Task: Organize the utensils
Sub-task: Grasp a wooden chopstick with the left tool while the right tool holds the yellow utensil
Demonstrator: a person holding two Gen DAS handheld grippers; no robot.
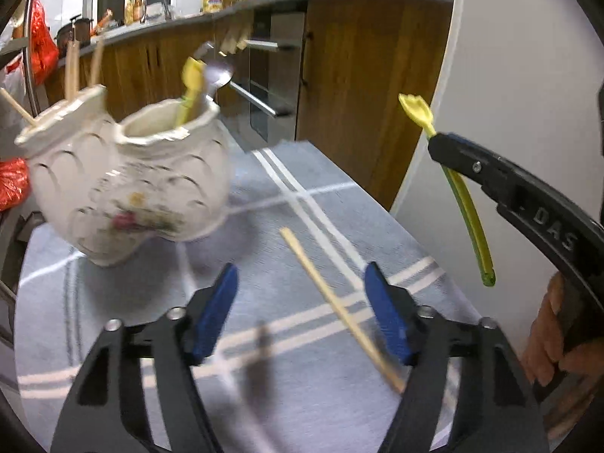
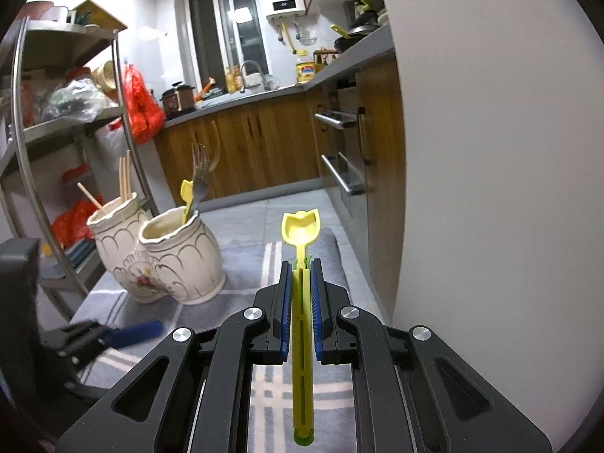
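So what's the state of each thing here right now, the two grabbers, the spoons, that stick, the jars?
Right gripper: shut on a yellow spoon, held above the table.
Left gripper: open, empty.
Loose chopstick: lying flat on the grey cloth.
Front jar: upright, holding a second yellow spoon and a metal fork.
Back jar: upright, holding chopsticks.

The bench (image 1: 377,211) is covered by a grey cloth (image 1: 309,389) with white stripes. On the cloth stand two white ceramic jars (image 1: 128,185), touching each other. One wooden chopstick (image 1: 339,307) lies flat on the cloth, apart from the jars.
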